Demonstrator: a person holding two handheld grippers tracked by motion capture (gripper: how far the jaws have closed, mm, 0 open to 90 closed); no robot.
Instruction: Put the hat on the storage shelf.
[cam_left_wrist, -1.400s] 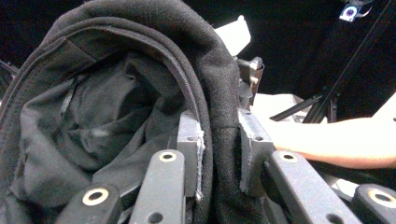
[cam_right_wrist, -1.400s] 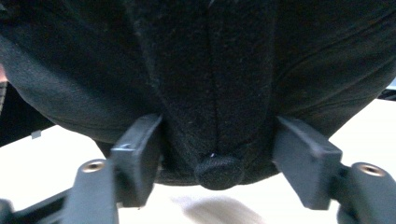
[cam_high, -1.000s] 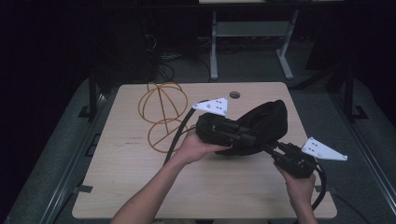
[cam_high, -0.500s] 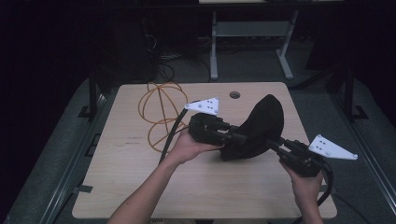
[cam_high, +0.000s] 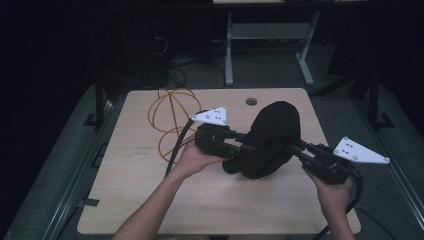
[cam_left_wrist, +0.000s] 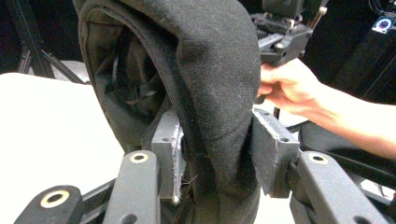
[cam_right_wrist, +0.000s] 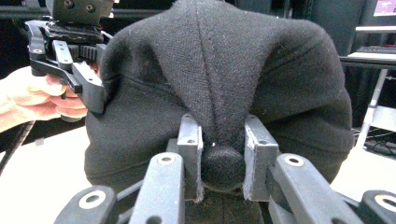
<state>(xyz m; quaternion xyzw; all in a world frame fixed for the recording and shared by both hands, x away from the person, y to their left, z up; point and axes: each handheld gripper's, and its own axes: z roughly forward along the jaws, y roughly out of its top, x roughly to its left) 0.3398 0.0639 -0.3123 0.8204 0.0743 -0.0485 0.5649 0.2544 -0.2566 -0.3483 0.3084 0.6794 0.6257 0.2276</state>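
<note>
Over wooden table (cam_high: 150, 200): black felt hat (cam_high: 272, 137), hollow empty, pinched by right gripper (cam_high: 295, 146); left gripper (cam_high: 245, 141) loosening, hat's edge between its jaws.

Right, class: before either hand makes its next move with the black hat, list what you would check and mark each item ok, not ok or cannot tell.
1. Right gripper clamped on black hat: ok.
2. Left gripper firm on the brim: not ok; its fingers have just been opening, with fabric between them.
3. Hat lifted off the table: cannot tell.
4. Orange cable apart from the hat: ok.
5. Grippers apart from each other: ok.
</note>
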